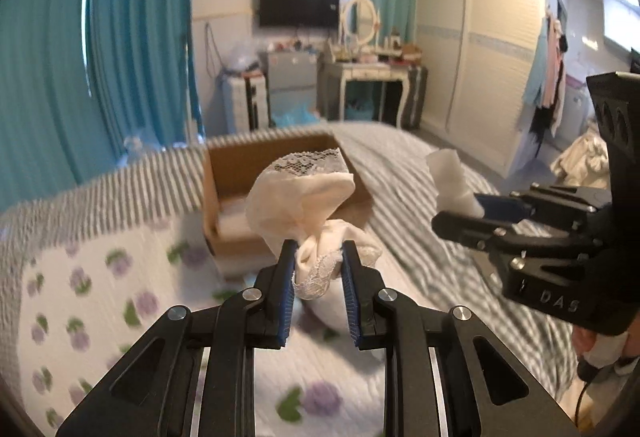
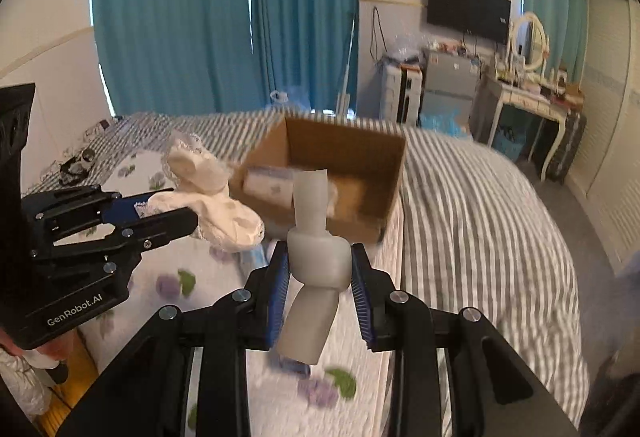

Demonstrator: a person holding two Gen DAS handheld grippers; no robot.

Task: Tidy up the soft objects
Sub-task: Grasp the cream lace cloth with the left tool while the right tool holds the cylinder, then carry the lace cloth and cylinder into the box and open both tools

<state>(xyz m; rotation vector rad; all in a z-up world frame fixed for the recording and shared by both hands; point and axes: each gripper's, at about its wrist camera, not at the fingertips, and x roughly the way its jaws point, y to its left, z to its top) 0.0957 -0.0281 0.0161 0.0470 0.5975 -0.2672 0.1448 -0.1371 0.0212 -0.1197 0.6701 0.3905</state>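
My left gripper [image 1: 318, 263] is shut on a cream knotted sock with lace trim [image 1: 304, 193], held above the bed; this sock [image 2: 216, 197] and the left gripper [image 2: 176, 213] show at the left of the right wrist view. My right gripper [image 2: 320, 269] is shut on a white knotted sock [image 2: 316, 257]; this sock [image 1: 450, 181] and gripper [image 1: 464, 215] show at the right of the left wrist view. An open cardboard box [image 1: 224, 173] [image 2: 360, 145] stands on the bed ahead of both grippers, with a rolled soft item [image 2: 268, 187] inside.
The bed has a grey striped cover [image 2: 480, 205] and a white floral quilt [image 1: 80, 297]. Teal curtains [image 2: 180, 17], a wall TV [image 1: 299, 4], a dressing table [image 1: 372, 73] and a wardrobe [image 1: 476, 49] stand beyond the bed.
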